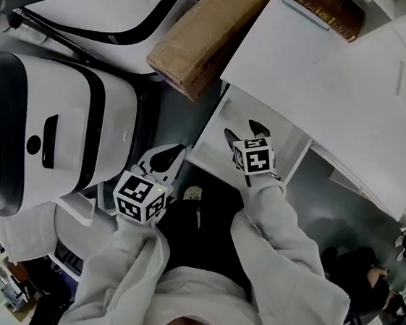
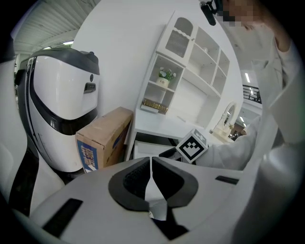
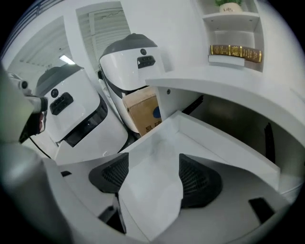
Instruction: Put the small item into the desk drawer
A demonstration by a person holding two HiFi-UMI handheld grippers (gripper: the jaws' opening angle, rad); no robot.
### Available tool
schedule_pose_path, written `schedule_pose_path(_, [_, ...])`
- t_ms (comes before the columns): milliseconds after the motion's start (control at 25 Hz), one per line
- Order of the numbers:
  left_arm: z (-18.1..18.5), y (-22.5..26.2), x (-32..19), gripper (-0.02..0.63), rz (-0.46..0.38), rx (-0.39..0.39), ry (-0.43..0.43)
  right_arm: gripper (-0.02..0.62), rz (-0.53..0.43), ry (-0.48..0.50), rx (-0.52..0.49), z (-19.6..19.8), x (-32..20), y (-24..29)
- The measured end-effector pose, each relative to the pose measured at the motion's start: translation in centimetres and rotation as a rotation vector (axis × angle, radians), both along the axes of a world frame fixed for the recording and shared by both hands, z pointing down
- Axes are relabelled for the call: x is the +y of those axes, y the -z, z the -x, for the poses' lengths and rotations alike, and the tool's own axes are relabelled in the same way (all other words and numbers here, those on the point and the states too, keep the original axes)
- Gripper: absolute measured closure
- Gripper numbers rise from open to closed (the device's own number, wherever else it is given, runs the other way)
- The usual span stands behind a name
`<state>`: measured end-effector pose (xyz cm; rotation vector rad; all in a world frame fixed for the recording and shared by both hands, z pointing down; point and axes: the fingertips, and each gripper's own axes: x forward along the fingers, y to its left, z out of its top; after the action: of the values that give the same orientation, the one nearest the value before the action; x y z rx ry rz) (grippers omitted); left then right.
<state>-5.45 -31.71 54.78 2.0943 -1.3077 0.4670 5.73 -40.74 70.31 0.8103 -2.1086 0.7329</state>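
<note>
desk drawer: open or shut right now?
Open. The drawer is pulled out from under the desk top, its white inside exposed; the right gripper hangs over it, jaws apart and empty.

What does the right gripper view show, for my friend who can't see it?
The right gripper holds its two dark jaws open, gripping nothing, above an open white desk drawer. Behind are a brown cardboard box and two big white machines.

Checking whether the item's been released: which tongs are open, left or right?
The right tongs, over the open drawer: their jaws stand wide apart with nothing between them, while the left tongs have their jaws closed together.
</note>
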Motion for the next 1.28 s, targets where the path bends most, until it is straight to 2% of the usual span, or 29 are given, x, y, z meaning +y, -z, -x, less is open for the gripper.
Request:
schedule_pose_path(320, [0.7, 1.2, 3.4, 0.581, -0.028, 0.005, -0.053, 0.272, -0.120, -0.043, -0.014, -2.3, 1.5, 6.3])
schedule_pose_path(600, [-0.4, 2.6, 5.1, 0.581, -0.071, 0.024, -0.110, 0.272, -0.262, -0.093, 0.005, -5.1, 2.7, 12.6])
schedule_pose_path(1040, [-2.9, 7.1, 4.3, 0.581, -0.205, 0.042, -0.199, 0.275, -0.453, -0.217, 0.020, -9.3, 6.2, 21.2])
schedule_pose_path(1120, [-3.5, 8.1, 4.0, 0.581, -0.232, 0.054, -0.207, 0.296, -0.484, -0.236, 0.022, -9.9, 6.9, 22.8])
schedule_pose_path(1200, [-4.1, 9.1, 3.7, 0.581, -0.263, 0.060, -0.213, 0.356, -0.518, -0.260, 0.024, -10.4, 7.5, 24.3])
schedule_pose_path(1280, [-4.4, 10.1, 3.5, 0.581, -0.289, 0.064, -0.217, 0.370, -0.545, -0.284, 0.017, -10.7, 8.3, 25.7])
